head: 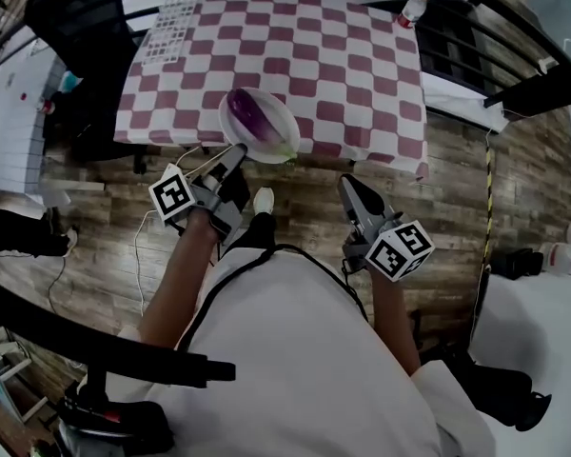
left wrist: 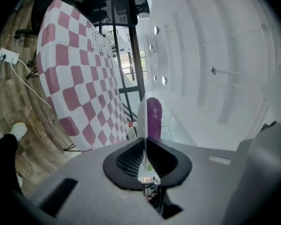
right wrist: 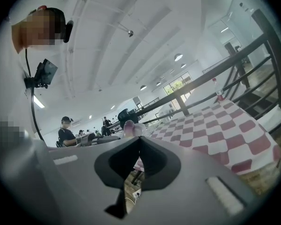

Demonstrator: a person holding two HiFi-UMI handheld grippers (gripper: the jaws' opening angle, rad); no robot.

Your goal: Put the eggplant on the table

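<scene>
So, the left gripper is clamped on the near rim of a white plate. In the left gripper view its fingers are pinched narrow, w/ only the thin plate edge between them, and the plate runs straight out ahead of the tips, seen edge-on. The eggplant lies on the plate, just beyond the left fingertips. It's purple w/ a bit of green at the end nearest the fingers. It's not touching the fingers.

From the head view, the plate hangs over the near edge of the table, which has a red-and-white check cloth. The part by the fingertips is out over the wood floor and the far part over the cloth. Can't tell if the plate touches the cloth.

The right gripper is well apart from the plate, tips short of the table edge and over the floor. Its fingers are pressed together w/ nothing between them.

A water bottle stands at the table's far corner, well ahead of the right fingertips. A black chair sits far beyond the left fingertips, off to their left.
</scene>
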